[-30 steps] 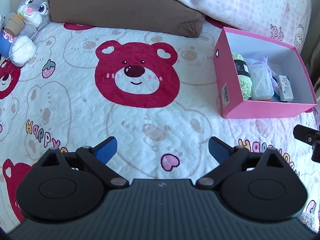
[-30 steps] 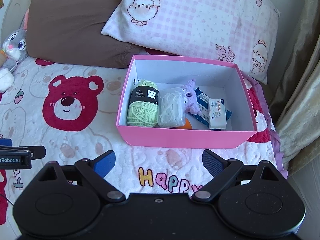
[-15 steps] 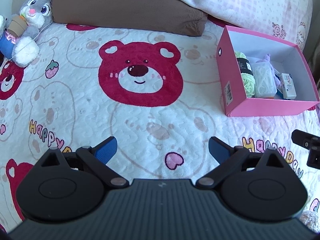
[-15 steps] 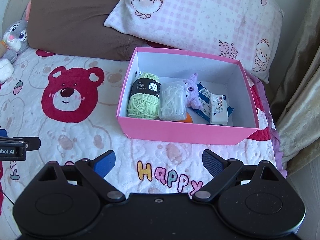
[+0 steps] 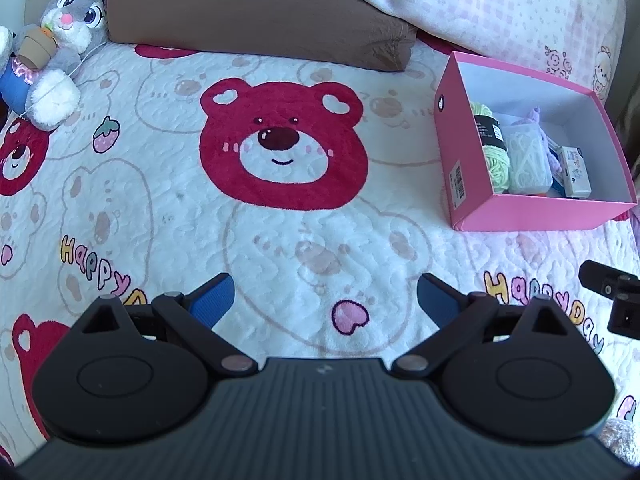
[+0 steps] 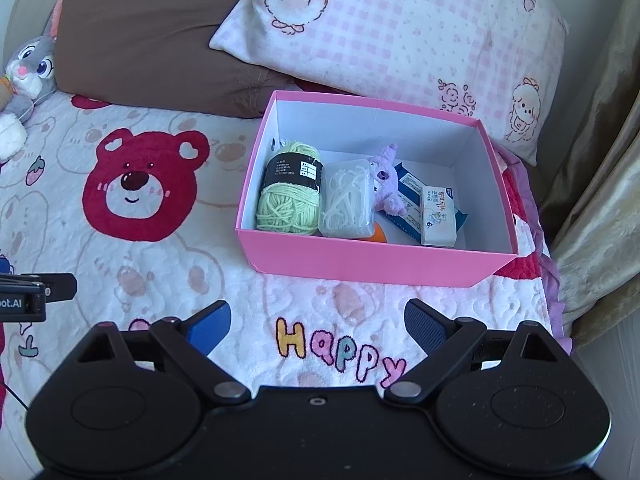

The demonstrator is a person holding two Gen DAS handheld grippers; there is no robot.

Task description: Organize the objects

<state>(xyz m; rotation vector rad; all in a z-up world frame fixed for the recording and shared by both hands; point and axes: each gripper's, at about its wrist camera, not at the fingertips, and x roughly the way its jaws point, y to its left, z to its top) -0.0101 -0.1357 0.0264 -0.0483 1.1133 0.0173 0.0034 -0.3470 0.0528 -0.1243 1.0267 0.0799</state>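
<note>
Both tools pulled back, pink box (image 6: 372,268) ahead of right tool (image 6: 318,326)

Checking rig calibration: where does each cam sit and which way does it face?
Left wrist: on the left tongs, above the bedspread, facing the pillows; own open fingers show, the right tongs' tip at right edge.
Right wrist: on the right tongs, facing the pink box; own open fingers show, left tongs at left edge.
Shared: pink box, yarn, brown pillow, stuffed rabbit.
</note>
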